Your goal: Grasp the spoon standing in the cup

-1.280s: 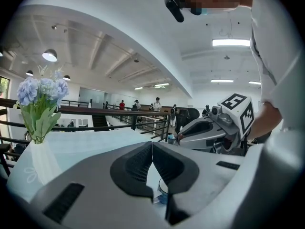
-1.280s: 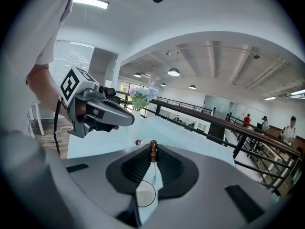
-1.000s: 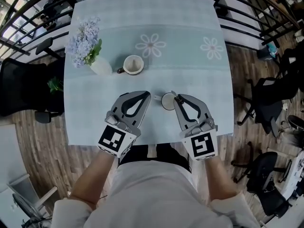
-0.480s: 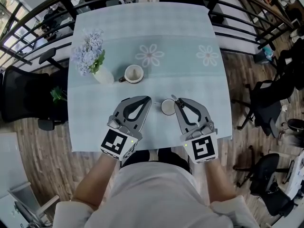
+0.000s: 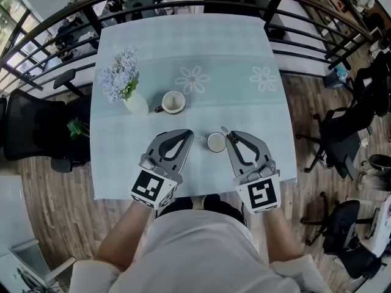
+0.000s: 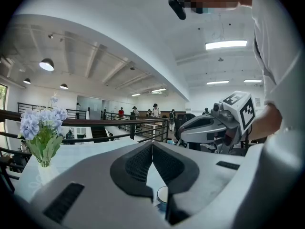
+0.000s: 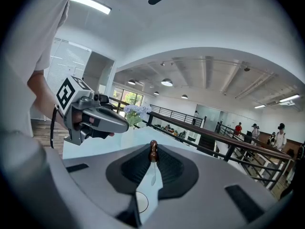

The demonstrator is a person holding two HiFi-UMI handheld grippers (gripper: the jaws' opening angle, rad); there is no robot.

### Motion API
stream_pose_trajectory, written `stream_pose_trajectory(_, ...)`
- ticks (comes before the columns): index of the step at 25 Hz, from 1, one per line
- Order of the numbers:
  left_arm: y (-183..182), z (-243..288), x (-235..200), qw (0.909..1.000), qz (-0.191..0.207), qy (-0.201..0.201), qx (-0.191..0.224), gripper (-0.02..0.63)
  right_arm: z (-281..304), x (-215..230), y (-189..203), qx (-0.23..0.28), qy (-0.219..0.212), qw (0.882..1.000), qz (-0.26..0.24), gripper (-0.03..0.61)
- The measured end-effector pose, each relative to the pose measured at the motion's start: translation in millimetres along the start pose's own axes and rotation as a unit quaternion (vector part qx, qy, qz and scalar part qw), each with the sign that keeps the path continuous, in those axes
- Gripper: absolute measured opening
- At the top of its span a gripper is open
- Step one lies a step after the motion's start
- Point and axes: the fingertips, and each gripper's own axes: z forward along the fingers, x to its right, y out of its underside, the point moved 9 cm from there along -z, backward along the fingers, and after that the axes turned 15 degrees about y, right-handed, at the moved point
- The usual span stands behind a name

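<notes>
Right tongs (image 5: 228, 133), narrowed to a slit just right of the cup (image 5: 215, 142) on the worktop (image 5: 153, 41), clench the brown-tipped handle of the spoon (image 7: 153, 152) at the cup's right rim, while the left tongs (image 6: 152, 146), just left of the cup, are pressed together on nothing.

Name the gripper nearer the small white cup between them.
Right. The right gripper, shut on the brown-tipped spoon, sits at the rim of the small white cup; the left gripper, shut, is apart on its other side.
</notes>
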Motion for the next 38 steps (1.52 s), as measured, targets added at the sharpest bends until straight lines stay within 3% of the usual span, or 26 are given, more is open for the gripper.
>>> stream_pose_trajectory(38, 6.9, 7.0, 20.9, 0.9999, -0.008, -0.011, -0.006, 0.02, -17.8, 5.5, 6.8, 0.004, -0.011, 1.0, 0.001, 0.052)
